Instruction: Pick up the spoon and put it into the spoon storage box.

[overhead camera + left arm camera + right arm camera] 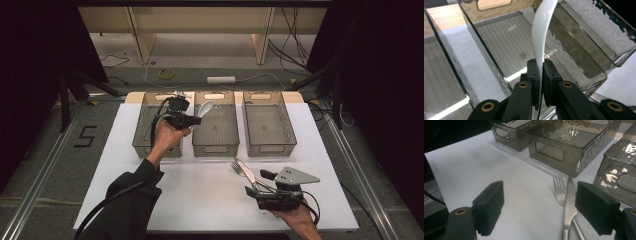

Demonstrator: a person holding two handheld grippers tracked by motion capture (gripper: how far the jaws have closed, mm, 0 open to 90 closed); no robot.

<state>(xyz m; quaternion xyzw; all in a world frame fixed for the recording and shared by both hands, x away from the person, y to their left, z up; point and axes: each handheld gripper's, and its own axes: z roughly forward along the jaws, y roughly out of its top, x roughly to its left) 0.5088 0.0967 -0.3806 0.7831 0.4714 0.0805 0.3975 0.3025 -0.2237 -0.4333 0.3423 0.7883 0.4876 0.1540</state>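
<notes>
I have the white worktop (210,190) in front of me with three smoky clear bins along its far side: the left bin (145,130), the middle bin (216,131) and the right bin (268,125). All three look empty to me.

My left gripper (192,120) hangs over the wall between the left and middle bins, jaws pinching the white spoon (205,108) by its handle, bowl end lifted toward the middle bin. In the left gripper view the spoon (542,37) rises in a curve from between the pads (534,72), held on its thin edge.

My right gripper (255,190) rests low at the near right of the worktop, jaws spread wide with nothing between them. Just ahead lie the fork (560,191) and the knife (569,202), touching and partly crossed, near the front wall of the middle bin.

My worry is the spoon: gripped on a narrow, glossy edge, it could swivel or slip, and if I let go this close to the dividing wall it may drop into the wrong bin. On the right, closing on overlapped cutlery could catch both pieces or skid one away.
</notes>
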